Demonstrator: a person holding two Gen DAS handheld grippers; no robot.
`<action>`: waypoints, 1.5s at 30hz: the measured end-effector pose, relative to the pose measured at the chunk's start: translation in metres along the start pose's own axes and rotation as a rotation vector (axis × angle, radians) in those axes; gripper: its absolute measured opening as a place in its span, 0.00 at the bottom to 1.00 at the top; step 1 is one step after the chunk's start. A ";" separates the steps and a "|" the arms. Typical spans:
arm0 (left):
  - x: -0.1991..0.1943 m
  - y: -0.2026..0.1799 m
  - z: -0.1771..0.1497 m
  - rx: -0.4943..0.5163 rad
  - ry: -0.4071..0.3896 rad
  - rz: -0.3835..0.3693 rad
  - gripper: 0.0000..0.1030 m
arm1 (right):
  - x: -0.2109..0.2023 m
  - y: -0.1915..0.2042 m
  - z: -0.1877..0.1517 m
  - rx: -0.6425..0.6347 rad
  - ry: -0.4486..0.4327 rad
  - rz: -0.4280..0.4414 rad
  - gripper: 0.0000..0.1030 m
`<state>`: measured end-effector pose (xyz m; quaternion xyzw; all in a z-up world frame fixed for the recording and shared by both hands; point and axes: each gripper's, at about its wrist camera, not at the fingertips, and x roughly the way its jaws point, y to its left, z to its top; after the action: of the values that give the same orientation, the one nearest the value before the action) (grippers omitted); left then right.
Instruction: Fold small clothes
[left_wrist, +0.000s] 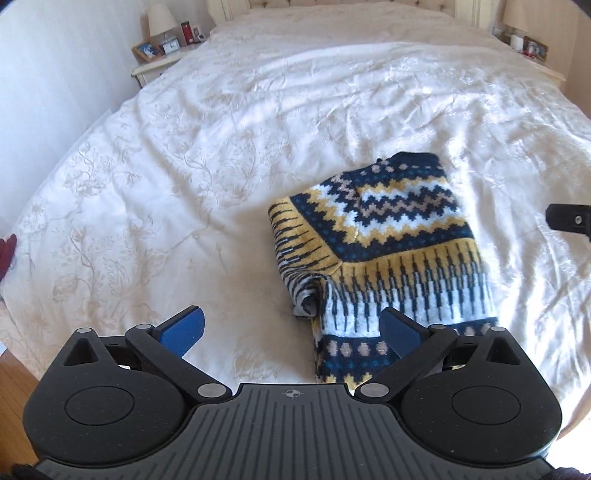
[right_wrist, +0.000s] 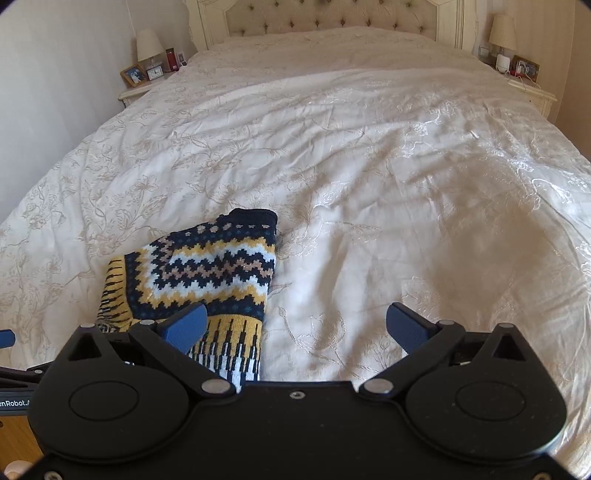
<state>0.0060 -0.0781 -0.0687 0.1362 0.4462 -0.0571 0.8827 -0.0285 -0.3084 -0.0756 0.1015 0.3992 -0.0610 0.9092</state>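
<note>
A small knitted sweater in navy, yellow and white zigzag pattern lies folded on the white bedspread, near the front edge. My left gripper is open and empty, with the sweater's near left corner between and ahead of its blue pads. In the right wrist view the sweater lies to the left. My right gripper is open and empty over bare bedspread, its left pad above the sweater's right edge. The right gripper's black tip shows at the right edge of the left wrist view.
A tufted headboard stands at the far end. Nightstands with lamps, frames and a clock flank the bed on the left and right. A dark red item sits at the bed's left edge.
</note>
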 end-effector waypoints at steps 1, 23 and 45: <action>-0.008 -0.004 0.001 0.006 -0.014 -0.005 1.00 | -0.008 0.004 -0.003 -0.006 -0.013 0.007 0.99; -0.083 -0.003 -0.014 -0.114 -0.071 0.008 0.99 | -0.075 0.039 -0.038 -0.006 0.061 -0.055 0.99; -0.063 -0.007 -0.033 -0.071 0.060 0.041 0.99 | -0.066 0.046 -0.043 -0.033 0.162 -0.095 0.99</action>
<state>-0.0585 -0.0769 -0.0374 0.1157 0.4711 -0.0192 0.8742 -0.0950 -0.2515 -0.0488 0.0722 0.4767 -0.0891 0.8715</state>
